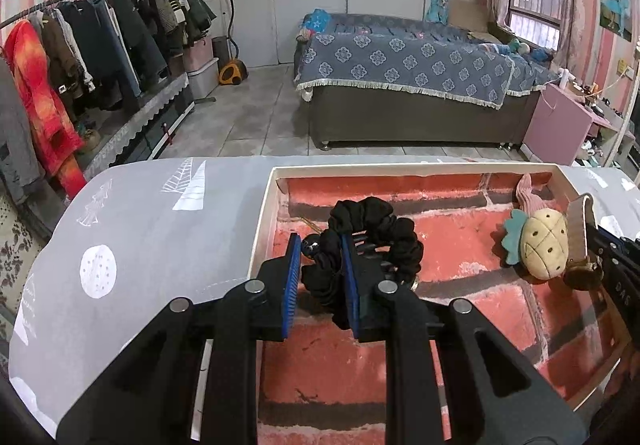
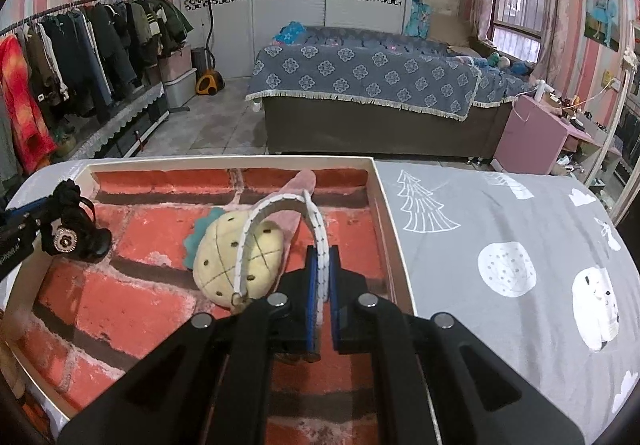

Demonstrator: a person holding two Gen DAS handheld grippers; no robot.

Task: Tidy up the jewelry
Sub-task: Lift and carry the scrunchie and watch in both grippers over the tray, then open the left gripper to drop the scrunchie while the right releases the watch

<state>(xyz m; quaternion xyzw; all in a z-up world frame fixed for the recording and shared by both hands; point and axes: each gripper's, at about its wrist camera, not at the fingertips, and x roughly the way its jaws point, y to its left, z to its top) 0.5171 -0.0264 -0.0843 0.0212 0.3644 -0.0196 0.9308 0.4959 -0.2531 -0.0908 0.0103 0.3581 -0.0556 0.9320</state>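
A shallow white-rimmed tray [image 1: 264, 205] with a red brick-pattern floor sits on the grey table. My left gripper [image 1: 320, 245] is shut on a black scrunchie [image 1: 384, 229] with a small round charm, held over the tray's left part. It shows at the left edge of the right wrist view [image 2: 76, 233]. My right gripper [image 2: 322, 257] is shut on a watch strap [image 2: 280, 217], white-stitched underside up, arching over a plush pineapple clip [image 2: 240, 261]. In the left wrist view the strap [image 1: 578, 233] looks brown beside the pineapple [image 1: 544, 245].
The tray's rim [image 2: 392, 229] rises to the right of my right gripper. A grey cloth with white tree prints [image 2: 500, 245] covers the table. Beyond are a bed [image 1: 400, 85], a clothes rack [image 1: 80, 45] and a pink cabinet [image 1: 556, 121].
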